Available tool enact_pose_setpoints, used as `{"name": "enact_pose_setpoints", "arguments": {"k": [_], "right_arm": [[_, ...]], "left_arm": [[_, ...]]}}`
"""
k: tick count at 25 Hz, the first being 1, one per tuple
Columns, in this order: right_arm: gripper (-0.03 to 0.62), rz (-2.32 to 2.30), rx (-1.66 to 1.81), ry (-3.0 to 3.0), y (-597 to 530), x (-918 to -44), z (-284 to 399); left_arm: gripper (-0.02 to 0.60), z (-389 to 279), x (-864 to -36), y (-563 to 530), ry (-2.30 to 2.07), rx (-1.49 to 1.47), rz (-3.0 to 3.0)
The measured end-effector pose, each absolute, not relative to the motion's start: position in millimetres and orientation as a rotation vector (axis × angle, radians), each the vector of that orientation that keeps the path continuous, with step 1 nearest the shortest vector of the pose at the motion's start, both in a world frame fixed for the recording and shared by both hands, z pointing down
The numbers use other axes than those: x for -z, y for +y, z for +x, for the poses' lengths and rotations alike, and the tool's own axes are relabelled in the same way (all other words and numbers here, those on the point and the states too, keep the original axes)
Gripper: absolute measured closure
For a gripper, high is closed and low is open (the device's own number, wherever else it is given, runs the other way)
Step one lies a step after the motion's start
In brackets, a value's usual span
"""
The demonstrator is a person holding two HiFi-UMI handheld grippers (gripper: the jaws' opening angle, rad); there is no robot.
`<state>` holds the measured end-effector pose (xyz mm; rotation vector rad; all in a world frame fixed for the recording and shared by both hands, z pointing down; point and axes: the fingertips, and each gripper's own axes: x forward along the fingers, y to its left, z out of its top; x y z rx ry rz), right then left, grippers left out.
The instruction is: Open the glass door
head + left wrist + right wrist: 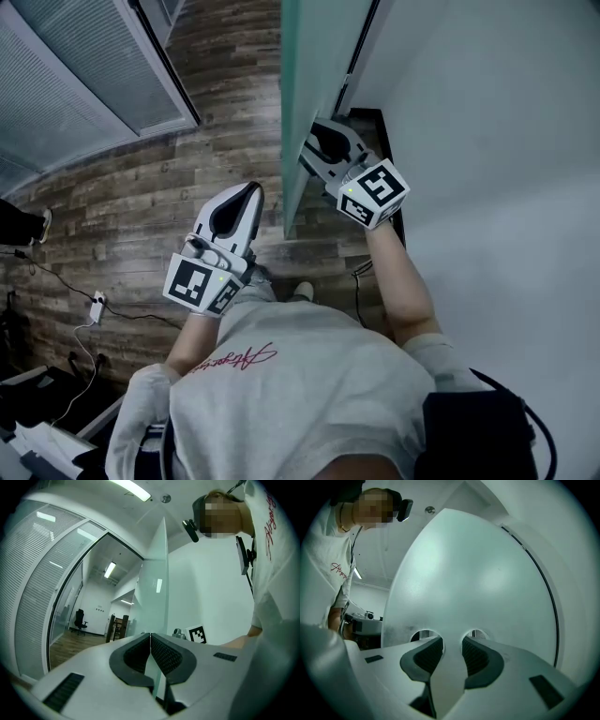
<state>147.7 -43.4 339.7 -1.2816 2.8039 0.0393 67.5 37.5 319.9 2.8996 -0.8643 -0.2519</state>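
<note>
Door (pixel 487 573) strip clamped by right gripper (pixel 452 654); left gripper (pixel 150 639) clenched, empty.
Smooth glass between the pads (pixel 425 657) may be lost if pulled askew.

In the head view, the right tongs (pixel 315 150) have their tips hidden behind the glass door (pixel 314 75). The door's top is cut off there.
</note>
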Motion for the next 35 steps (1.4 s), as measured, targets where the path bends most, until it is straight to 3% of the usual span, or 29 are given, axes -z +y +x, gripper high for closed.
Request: {"name": "enact_pose_setpoints", "arguments": {"k": [9,20,35], "right_arm": [[0.464,-1.212,-0.038,2.799,-11,-350,188],[0.464,-1.147,-0.044,2.772,32,-354,255],[0.464,-0.98,-0.032,2.825,68,-353,327]], "left_arm": [[0.563,91,-313,47,-0.64,0.22,2.978],[0.563,181,-324,86,-0.163,0.105,3.081],[0.563,301,-325,134,-0.125,0.149,3.02]]}}
